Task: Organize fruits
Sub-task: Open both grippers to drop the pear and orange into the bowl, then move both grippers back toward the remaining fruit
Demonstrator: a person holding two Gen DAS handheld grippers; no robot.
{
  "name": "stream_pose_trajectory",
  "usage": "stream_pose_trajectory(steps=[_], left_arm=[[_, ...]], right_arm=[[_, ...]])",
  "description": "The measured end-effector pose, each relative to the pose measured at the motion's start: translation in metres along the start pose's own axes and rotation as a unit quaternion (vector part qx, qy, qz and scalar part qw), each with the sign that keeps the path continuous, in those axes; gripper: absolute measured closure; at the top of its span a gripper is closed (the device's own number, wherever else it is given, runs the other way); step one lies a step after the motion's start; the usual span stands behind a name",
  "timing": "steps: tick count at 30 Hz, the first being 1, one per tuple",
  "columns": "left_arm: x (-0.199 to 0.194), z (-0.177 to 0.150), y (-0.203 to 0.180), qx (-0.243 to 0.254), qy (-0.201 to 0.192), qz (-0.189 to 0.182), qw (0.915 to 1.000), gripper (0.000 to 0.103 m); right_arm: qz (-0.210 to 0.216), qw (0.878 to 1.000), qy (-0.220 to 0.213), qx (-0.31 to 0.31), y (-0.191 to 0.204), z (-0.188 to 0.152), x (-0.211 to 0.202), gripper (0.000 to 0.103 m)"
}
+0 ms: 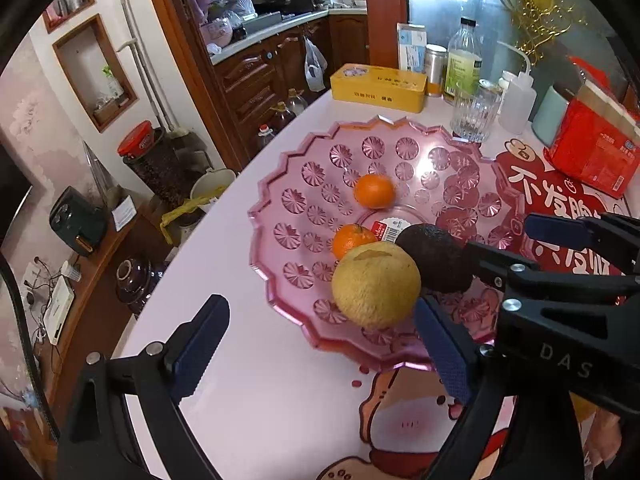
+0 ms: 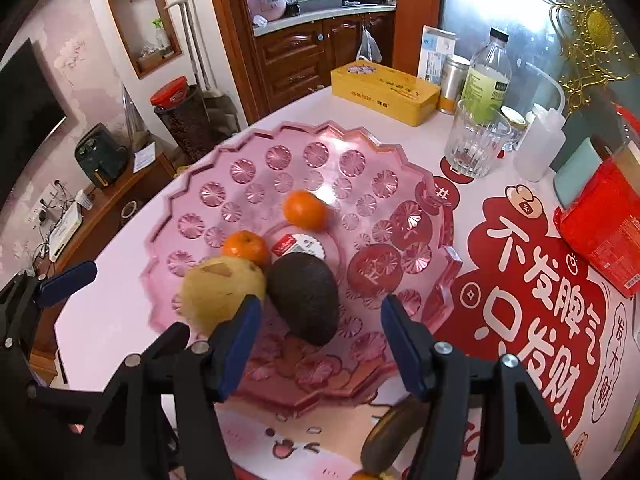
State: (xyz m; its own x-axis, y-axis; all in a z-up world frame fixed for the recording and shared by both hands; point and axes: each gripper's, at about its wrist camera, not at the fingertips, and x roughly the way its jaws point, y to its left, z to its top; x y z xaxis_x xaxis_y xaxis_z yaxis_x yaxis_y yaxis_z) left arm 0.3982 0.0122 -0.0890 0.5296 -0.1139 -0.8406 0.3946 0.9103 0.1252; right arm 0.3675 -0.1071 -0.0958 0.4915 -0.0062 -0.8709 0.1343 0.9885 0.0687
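Black frames, blue ribbed fingers (image 1: pixel 202 344).

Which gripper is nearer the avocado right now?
Right. The right gripper is open around the avocado; the left gripper, also open, sits by the yellow fruit beside it.

walls: pale floral paper, two wood-framed niches (image 1: pixel 96 72) | furniture: dark carved wood cabinets (image 2: pixel 300 60) under pale counter; low wooden sideboard (image 2: pixel 108 204) with black air fryer (image 2: pixel 101 156) | left edge: dark TV screen (image 2: pixel 28 112) | light: bright glare off frosted panel (image 2: pixel 508 4)
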Motion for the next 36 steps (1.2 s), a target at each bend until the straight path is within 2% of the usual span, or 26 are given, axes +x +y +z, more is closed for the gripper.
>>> stream_pose_trajectory(steps=[5, 14, 17, 23, 29, 36], left_arm=[[-0.03, -0.007, 0.006, -0.007, -0.016, 0.004, 0.9998, 0.01], [-0.103, -0.02, 0.007, -0.009, -0.062, 0.012, 0.998, 0.01], [-0.131, -0.024, 0.002, -0.009, -0.079, 0.012, 0.9967, 0.01], [-0.185, -0.04, -0.025, 0.006, -0.112, 0.016, 0.9935, 0.01], [-0.233, -0.061, -0.061, 0.006, -0.138, 0.007, 0.9904, 0.006], [-0.28, -0.094, -0.101, -0.006, -0.148, 0.013, 0.9889, 0.004]], right_arm=[[0.001, 1.0, -0.018, -0.005, 0.007, -0.008, -0.028, 0.04], [-0.004, 0.996, -0.091, -0.022, 0.016, -0.031, -0.103, 0.04], [-0.018, 0.993, -0.12, -0.014, 0.012, -0.041, -0.134, 0.04], [-0.016, 0.989, -0.15, -0.013, -0.004, -0.063, -0.182, 0.04], [-0.004, 0.991, -0.137, -0.004, -0.034, -0.092, -0.227, 0.04], [-0.015, 0.988, -0.153, -0.017, -0.072, -0.132, -0.275, 0.04]])
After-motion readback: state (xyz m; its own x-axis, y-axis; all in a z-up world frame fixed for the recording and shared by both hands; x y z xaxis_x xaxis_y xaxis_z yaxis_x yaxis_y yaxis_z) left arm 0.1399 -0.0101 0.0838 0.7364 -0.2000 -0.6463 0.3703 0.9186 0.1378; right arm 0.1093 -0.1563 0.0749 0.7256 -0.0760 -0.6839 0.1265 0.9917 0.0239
